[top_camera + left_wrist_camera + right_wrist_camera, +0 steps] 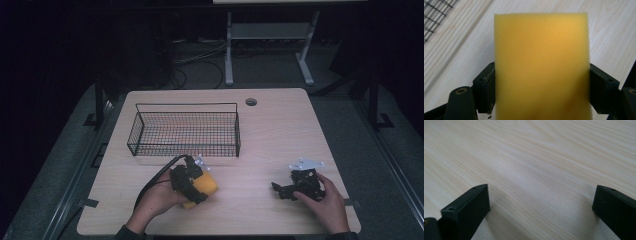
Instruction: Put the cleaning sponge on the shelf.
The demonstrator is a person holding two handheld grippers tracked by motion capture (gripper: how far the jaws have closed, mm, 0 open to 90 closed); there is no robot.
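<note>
- two hands come in from the bottom of the high view, each holding one gripper: the left hand point(159, 200) and the right hand point(327, 206).
- one yellow sponge point(541, 67) sits between the jaws of the left gripper point(541, 87); both jaws press against its sides, so they are pinching it.
- from above, the left gripper point(192, 181) and the sponge point(204, 189) are over the front left part of the worktop point(280, 130), just in front of the basket; whether the sponge touches the wood cannot be told.
- one black wire basket point(186, 131) stands on the worktop behind the left hand, with one rail across its back top edge; nothing can be seen inside it.
- one right gripper point(541, 207) has its jaws spread wide over bare wood, with nothing between them.
- from above, the right gripper point(284, 191) is low at the front right of the worktop, well apart from the sponge, one grey plate point(305, 164) on top.
- one round hole point(251, 102) marks the far edge of the worktop.
- one white frame point(270, 45) stands on the dark floor beyond.
</note>
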